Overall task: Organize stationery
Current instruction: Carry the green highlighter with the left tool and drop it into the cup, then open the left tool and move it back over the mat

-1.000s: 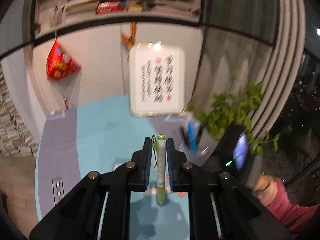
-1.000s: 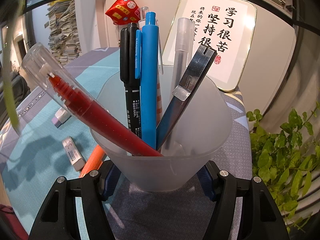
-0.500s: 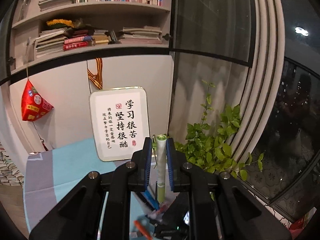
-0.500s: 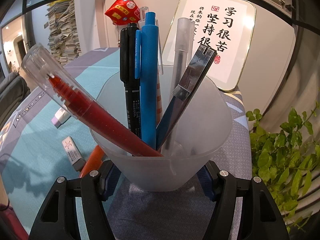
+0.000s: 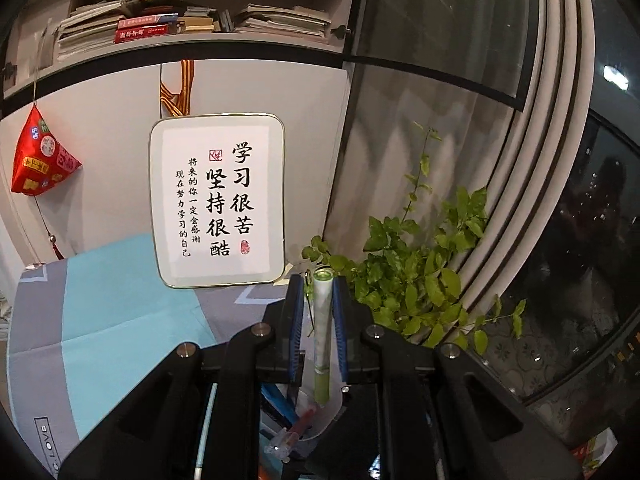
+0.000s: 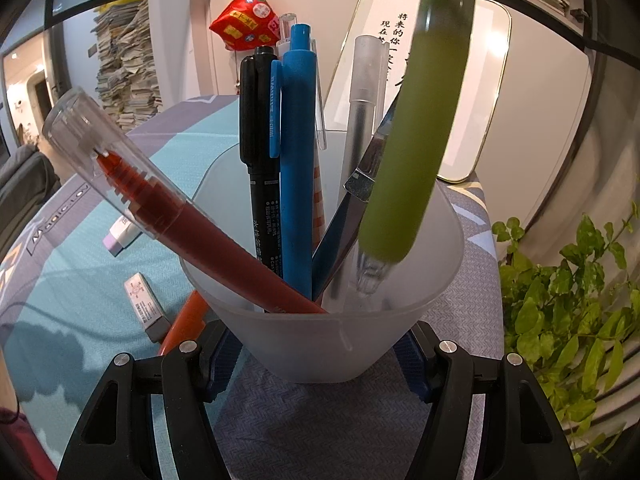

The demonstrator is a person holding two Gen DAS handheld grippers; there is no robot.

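Note:
My left gripper (image 5: pixel 318 312) is shut on a green pen (image 5: pixel 321 344), held upright over the frosted pen cup (image 5: pixel 328 404). In the right wrist view the green pen (image 6: pixel 420 120) comes down from above with its clear tip inside the cup (image 6: pixel 320 344). My right gripper (image 6: pixel 316 354) is shut on the cup at its base. The cup holds a red pen (image 6: pixel 192 220), a black marker (image 6: pixel 260 152), a blue pen (image 6: pixel 298 160), a clear grey pen (image 6: pixel 362 120) and a blue metal-clipped tool (image 6: pixel 344 232).
Two erasers (image 6: pixel 144 304) (image 6: pixel 122 234) and an orange pen (image 6: pixel 184 324) lie on the blue-grey table cloth (image 6: pixel 60 280) left of the cup. A framed calligraphy sign (image 5: pixel 218 200) leans on the wall behind. A green plant (image 6: pixel 568 300) stands at the right.
My left gripper swung from the table to over the cup and lowered the green pen, whose tip now enters the cup. The right gripper and cup stayed still.

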